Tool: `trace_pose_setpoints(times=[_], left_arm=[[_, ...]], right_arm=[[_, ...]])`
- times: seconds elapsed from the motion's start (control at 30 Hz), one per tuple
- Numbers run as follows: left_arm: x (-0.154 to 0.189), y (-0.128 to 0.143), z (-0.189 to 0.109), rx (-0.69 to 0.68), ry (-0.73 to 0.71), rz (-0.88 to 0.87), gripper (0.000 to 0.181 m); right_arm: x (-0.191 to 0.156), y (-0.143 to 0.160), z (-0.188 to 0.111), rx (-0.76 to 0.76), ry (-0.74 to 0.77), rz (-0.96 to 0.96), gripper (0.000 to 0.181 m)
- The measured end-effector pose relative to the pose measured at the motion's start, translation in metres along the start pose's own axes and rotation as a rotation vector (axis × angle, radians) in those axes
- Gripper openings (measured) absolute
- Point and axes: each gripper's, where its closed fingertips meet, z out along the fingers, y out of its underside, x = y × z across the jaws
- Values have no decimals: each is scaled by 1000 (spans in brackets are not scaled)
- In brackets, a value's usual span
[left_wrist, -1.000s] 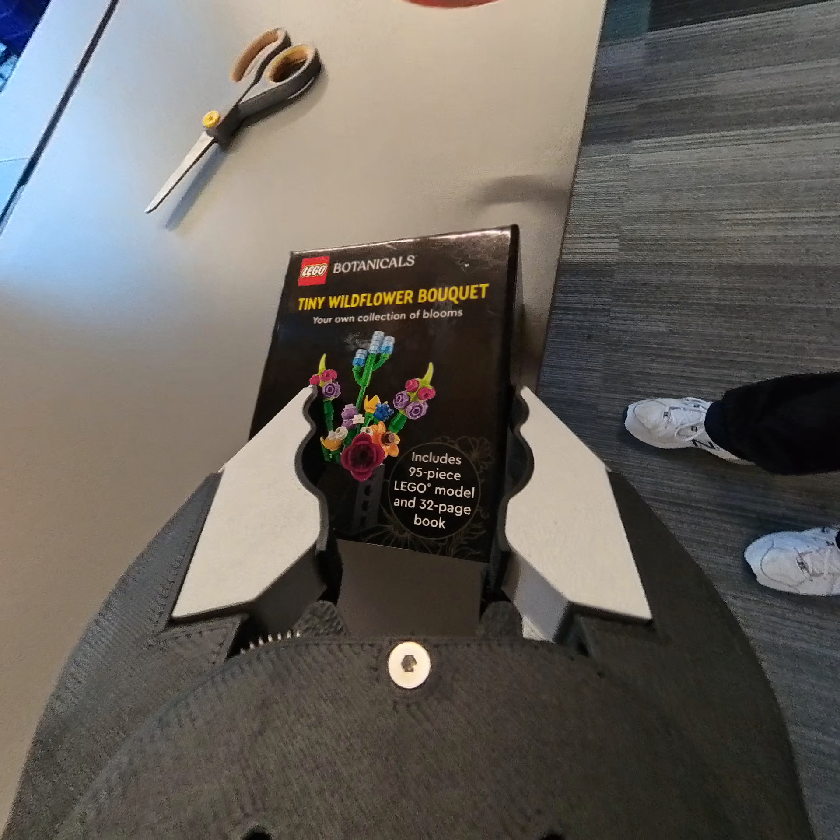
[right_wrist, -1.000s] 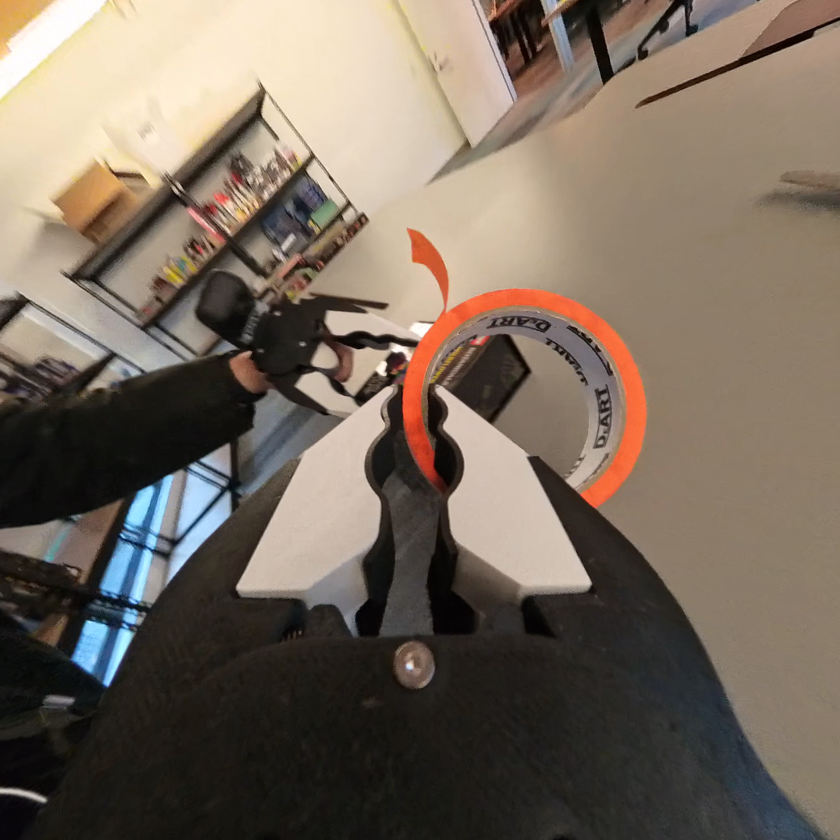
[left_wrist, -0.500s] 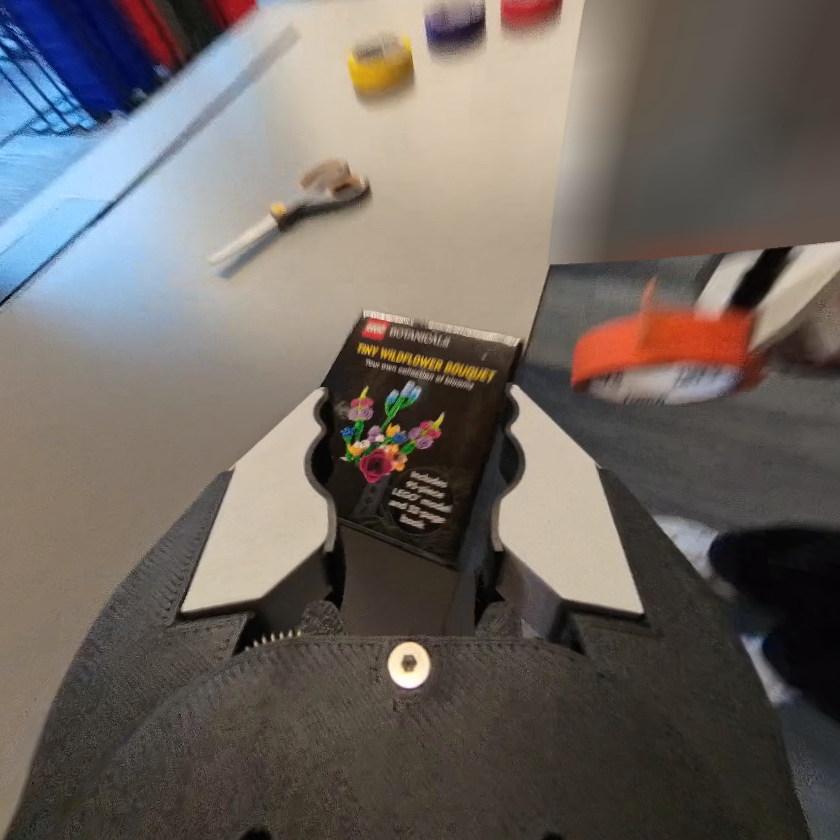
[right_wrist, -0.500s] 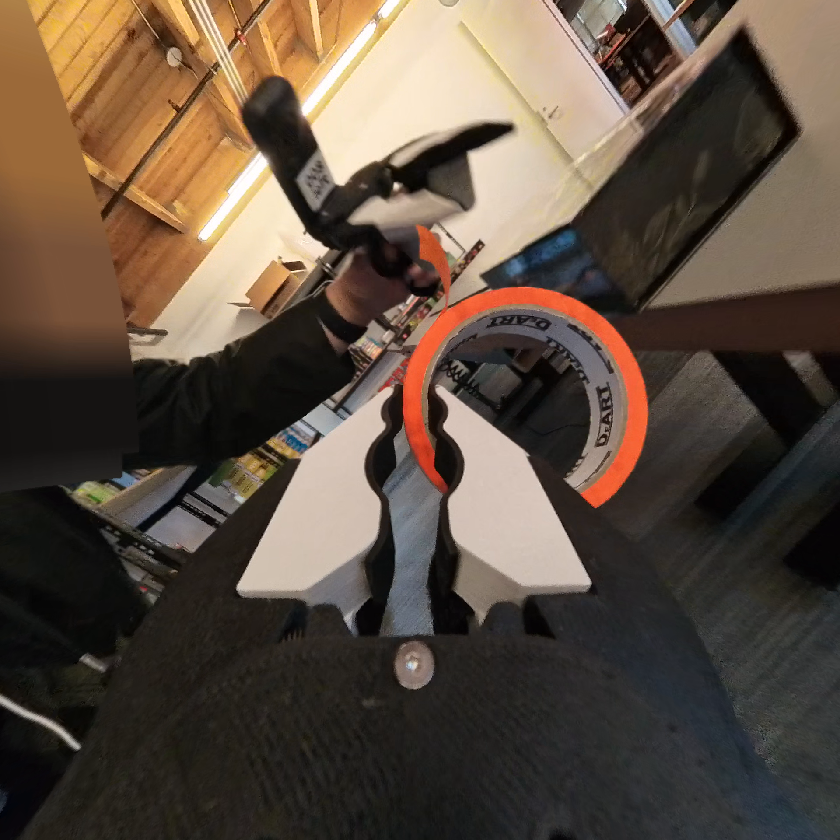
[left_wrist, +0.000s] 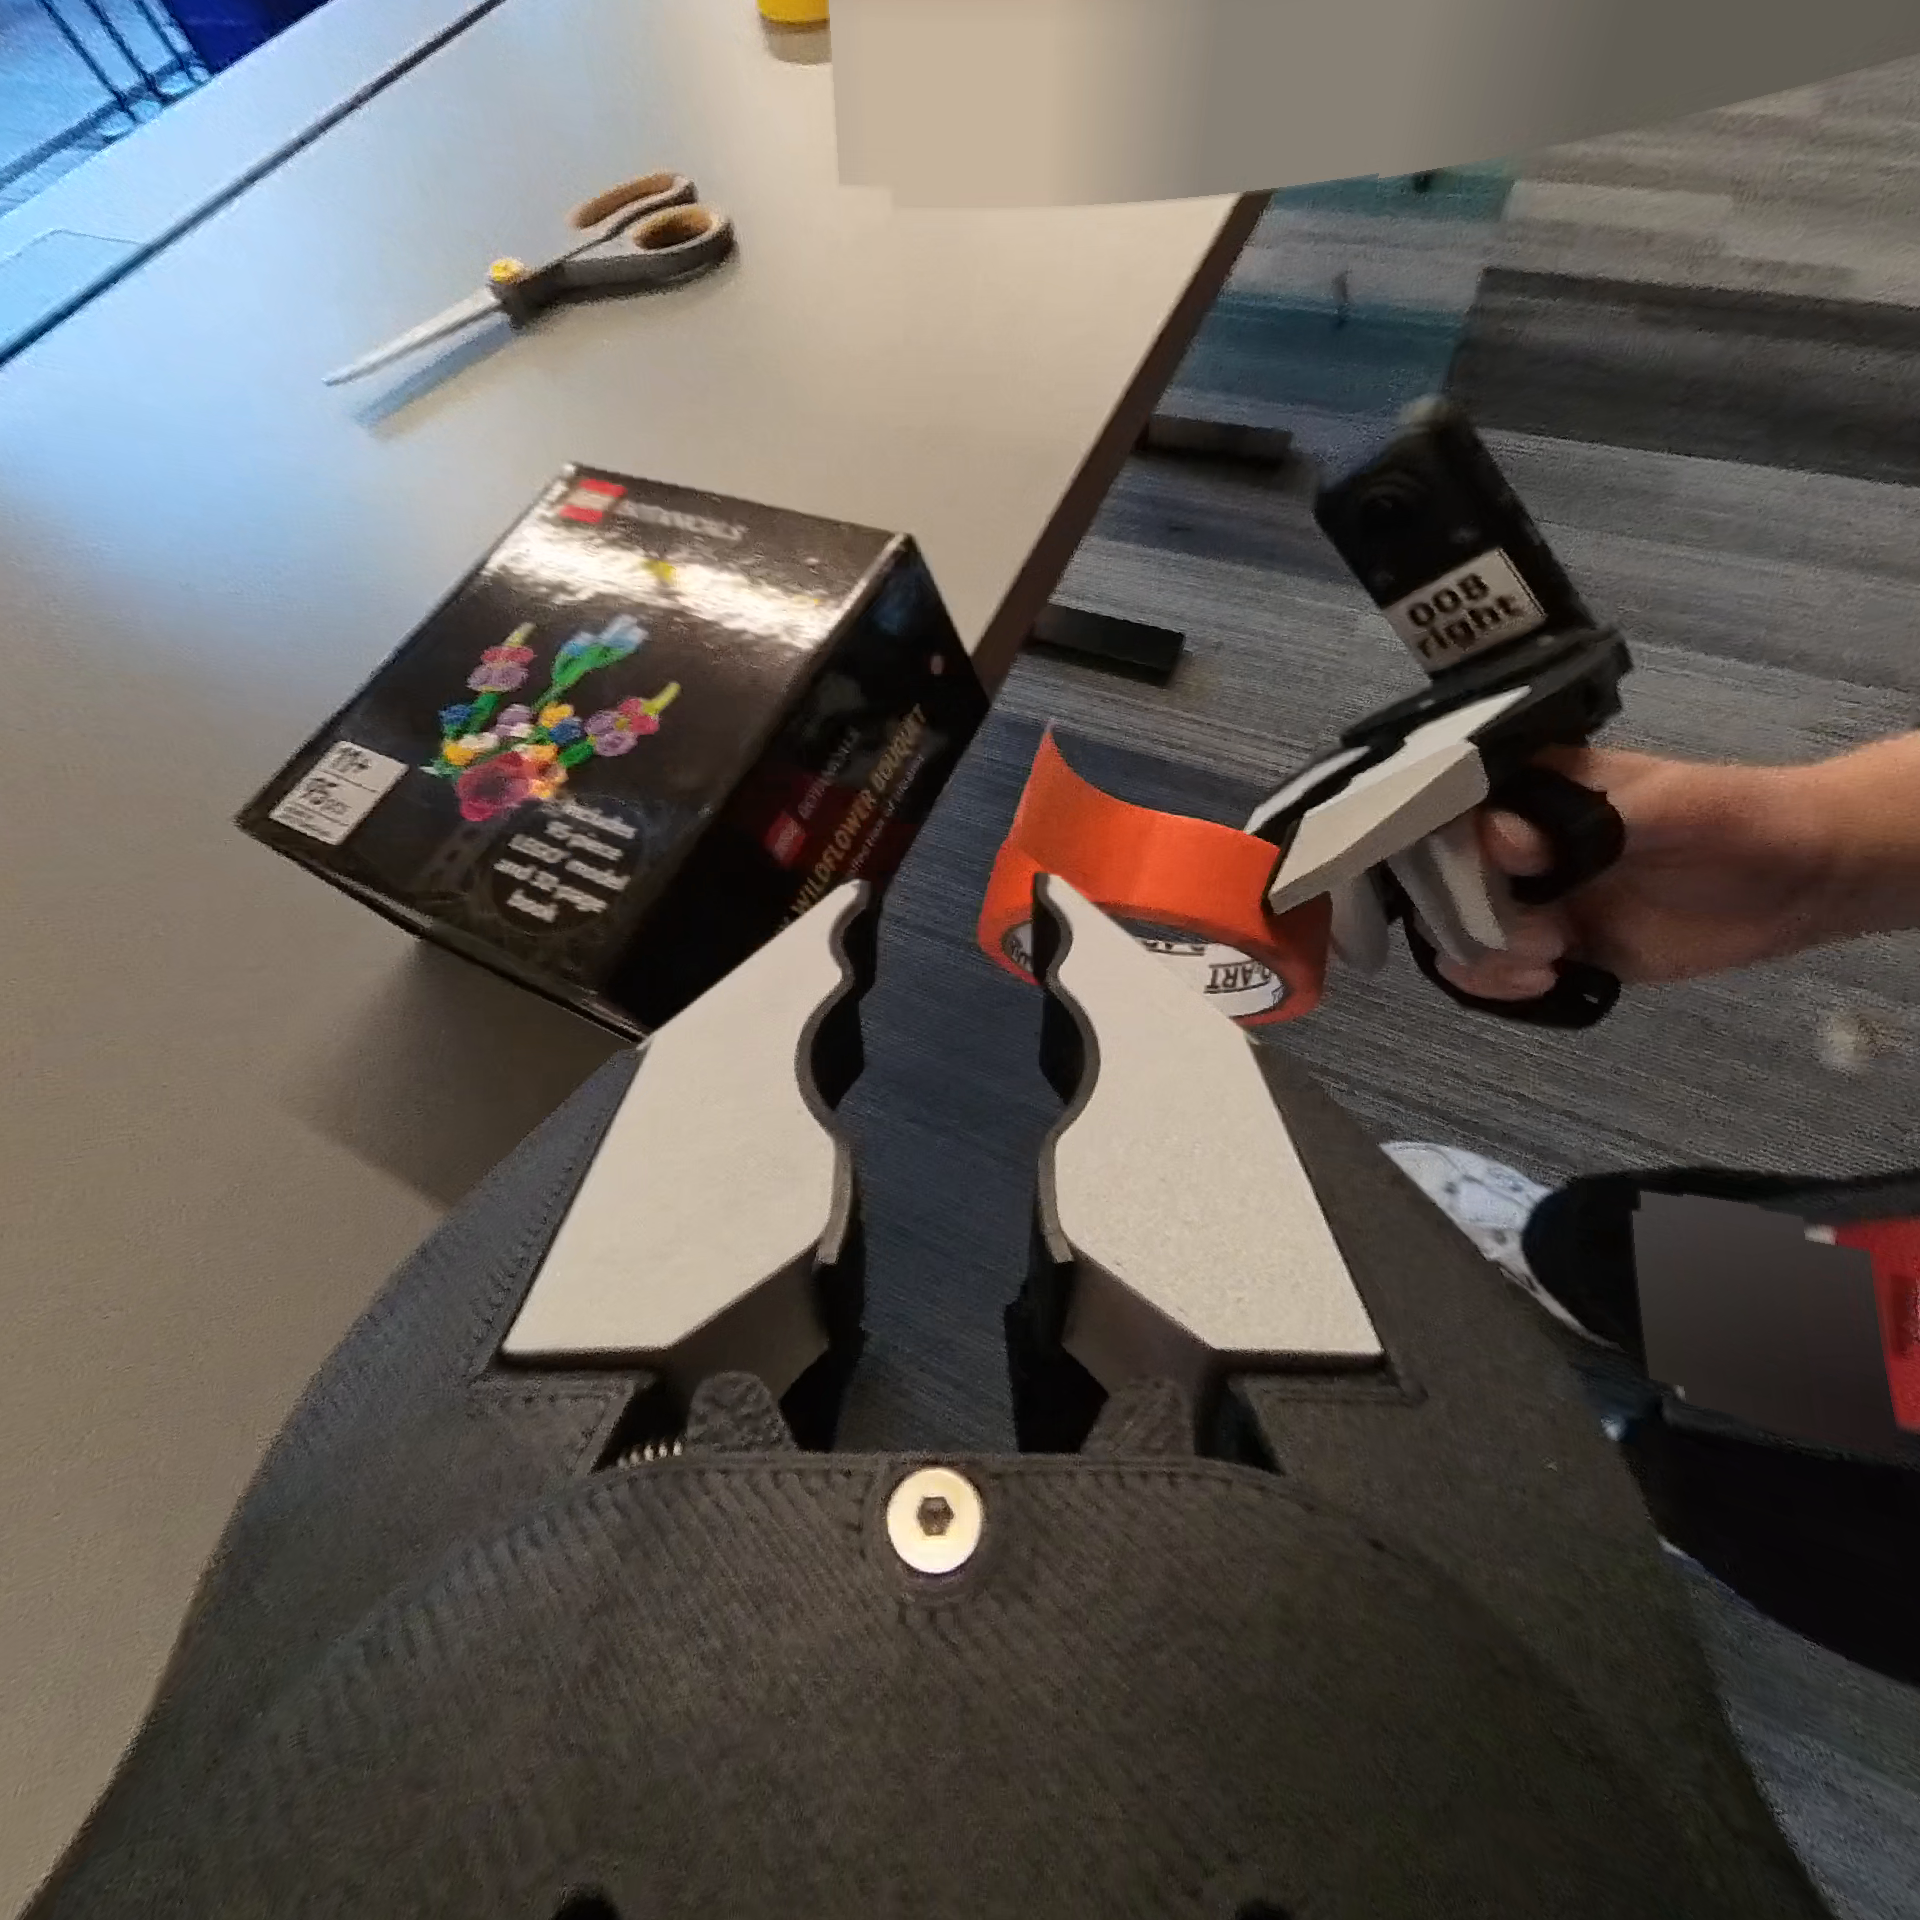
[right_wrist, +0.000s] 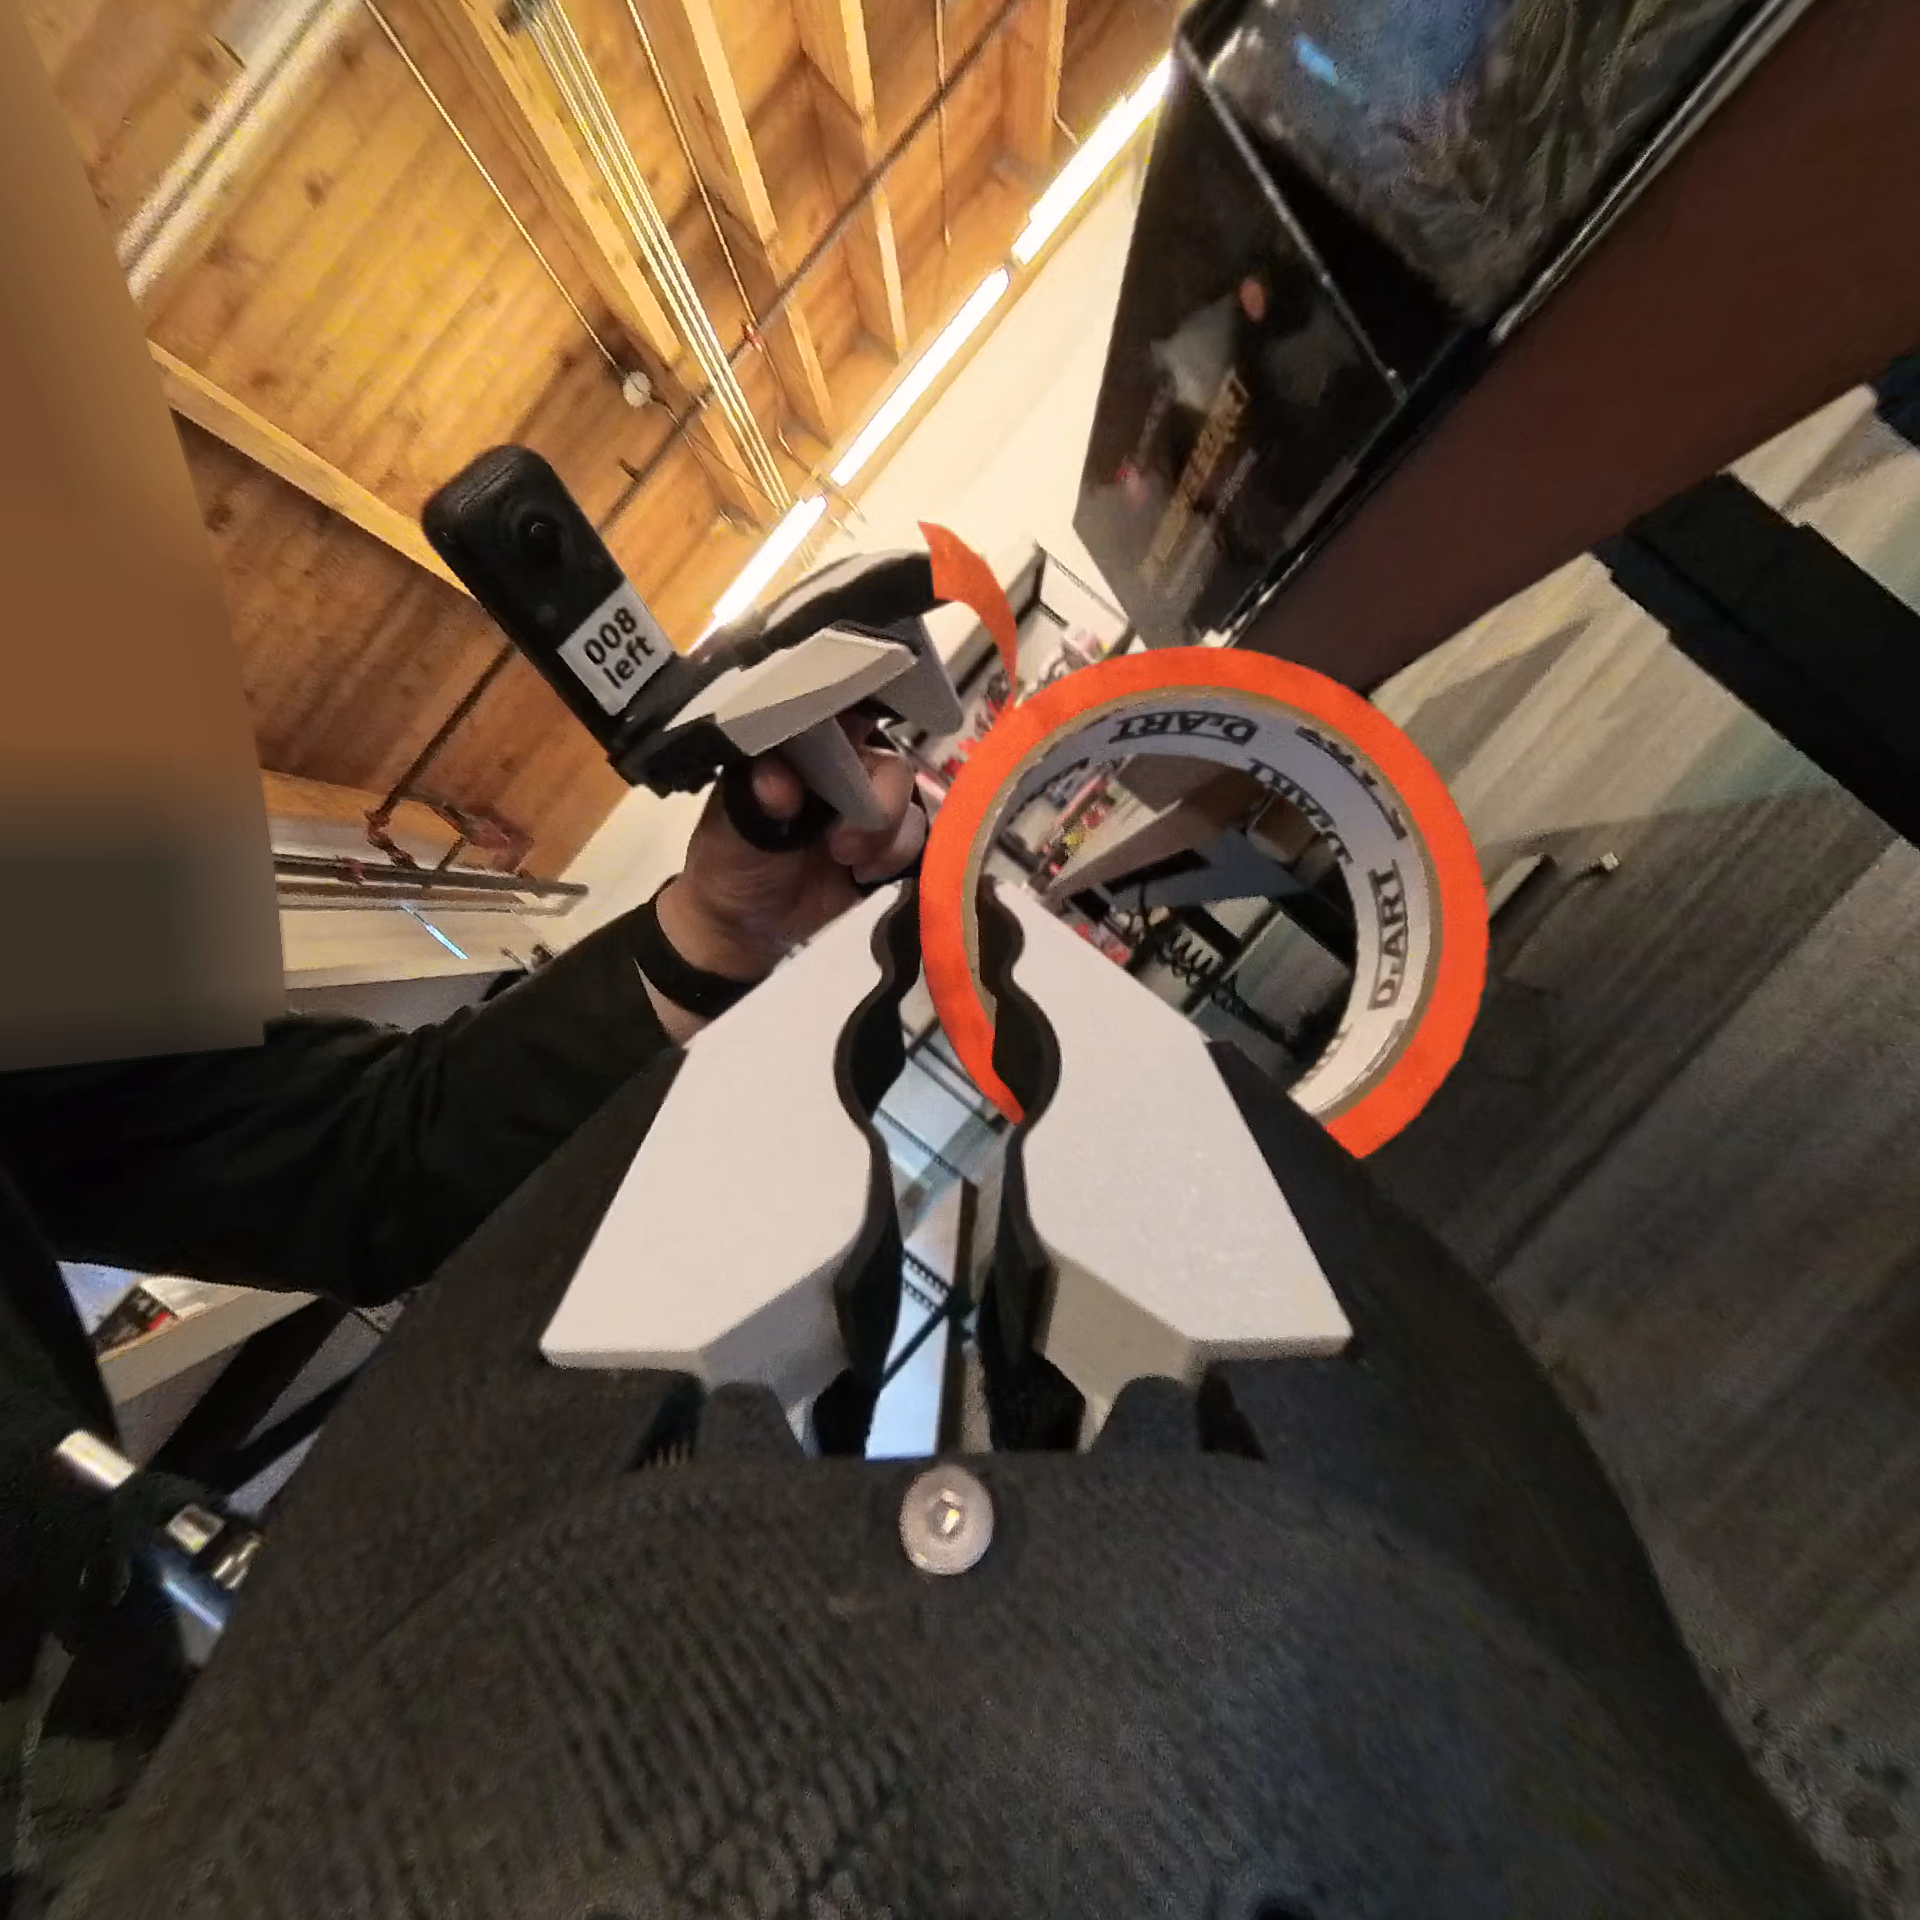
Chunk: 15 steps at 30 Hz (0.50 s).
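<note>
My left gripper (left_wrist: 951, 904) is open and empty, over the table's right edge. A black box with a flower picture (left_wrist: 623, 748) lies on the grey table (left_wrist: 208, 935) just left of it, at the edge. My right gripper (right_wrist: 951, 914) is shut on the rim of an orange tape roll (right_wrist: 1434, 935) and holds it in the air beside the table. In the left wrist view the roll (left_wrist: 1132, 862) sits just beyond my right fingertip, with the right gripper (left_wrist: 1309, 914) behind it. A loose tape end (right_wrist: 966, 592) curls up near the left gripper (right_wrist: 904, 613).
Grey-handled scissors (left_wrist: 540, 281) lie farther back on the table. Grey carpet (left_wrist: 1558, 364) lies right of the table edge, with a person's white shoe (left_wrist: 1475, 1205) on it. The box (right_wrist: 1299, 312) shows from below at the table's edge in the right wrist view. Across from one pair of fingers to the other is roughly 8 cm.
My left gripper has let go of the box, opened, and moved right past the table edge. The box now lies on the table. The right gripper has brought the tape roll close to the left one.
</note>
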Motion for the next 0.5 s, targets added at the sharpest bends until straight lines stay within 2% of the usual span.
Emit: trace_pose_setpoints(times=[0.13, 0.23, 0.33, 0.4, 0.5], left_arm=[[-26, -12, -6, 27, -139, 89, 43], [-47, -20, -1, -7, -226, 291, 47], [-59, -9, 14, -108, -230, 461, 57], [-66, -8, 21, -107, -250, 524, 59], [-67, -6, 29, -97, -207, 550, 55]], right_arm=[[11, -5, 3, 56, -43, -38, 9], [17, -1, 6, 54, -66, -47, 9], [17, 2, 5, 58, -73, -52, 9], [17, 1, 3, 69, -74, -51, 9], [20, -4, 5, 100, -85, -29, 9]])
